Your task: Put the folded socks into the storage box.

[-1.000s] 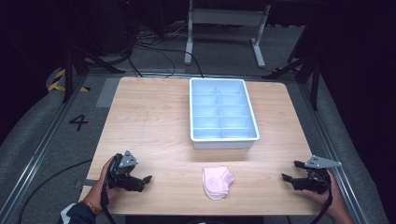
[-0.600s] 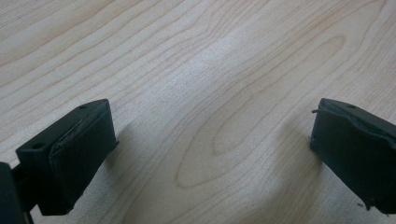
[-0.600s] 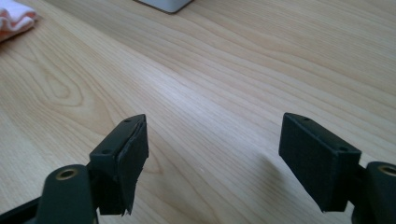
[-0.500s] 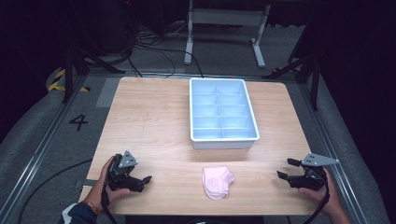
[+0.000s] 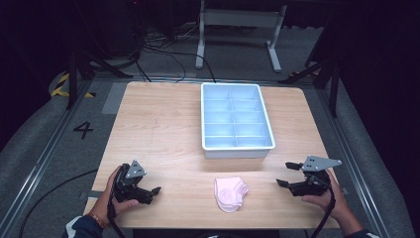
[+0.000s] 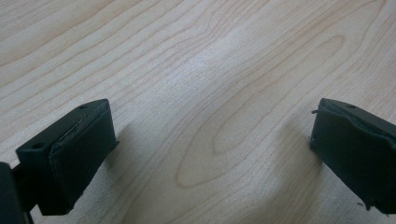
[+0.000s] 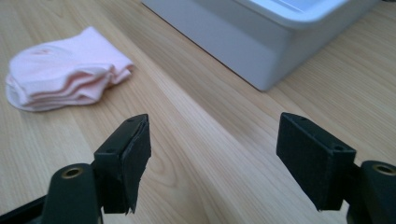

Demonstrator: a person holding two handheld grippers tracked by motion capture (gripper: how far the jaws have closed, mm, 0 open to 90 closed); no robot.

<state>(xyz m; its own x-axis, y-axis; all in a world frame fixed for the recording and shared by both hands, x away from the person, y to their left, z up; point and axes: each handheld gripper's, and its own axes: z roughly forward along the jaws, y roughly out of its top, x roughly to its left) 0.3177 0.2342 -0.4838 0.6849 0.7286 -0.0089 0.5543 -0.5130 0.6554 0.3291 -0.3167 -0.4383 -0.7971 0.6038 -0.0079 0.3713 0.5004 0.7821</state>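
A folded pair of pink socks (image 5: 230, 193) lies near the table's front edge, between my two grippers. My left gripper (image 5: 151, 193) rests low at the front left, held in a hand. In its own view my left gripper (image 6: 210, 149) stands open over bare wood. My right gripper (image 5: 288, 174) hovers at the front right and points left toward the socks, a hand's length short of them. Its jaws have just been closing a little but stay wide, with nothing between them. In its own view my right gripper (image 7: 215, 158) has the socks (image 7: 65, 70) ahead on the left.
A pale blue tray (image 5: 237, 148) with several compartments stands at the middle back of the wooden table (image 5: 158, 129). Its front wall (image 7: 243, 42) rises ahead of the right gripper. Dark floor, cables and a metal stand lie beyond the table.
My right gripper has moved left over the table and risen slightly, toward the socks. The left gripper and the socks have stayed where they were.
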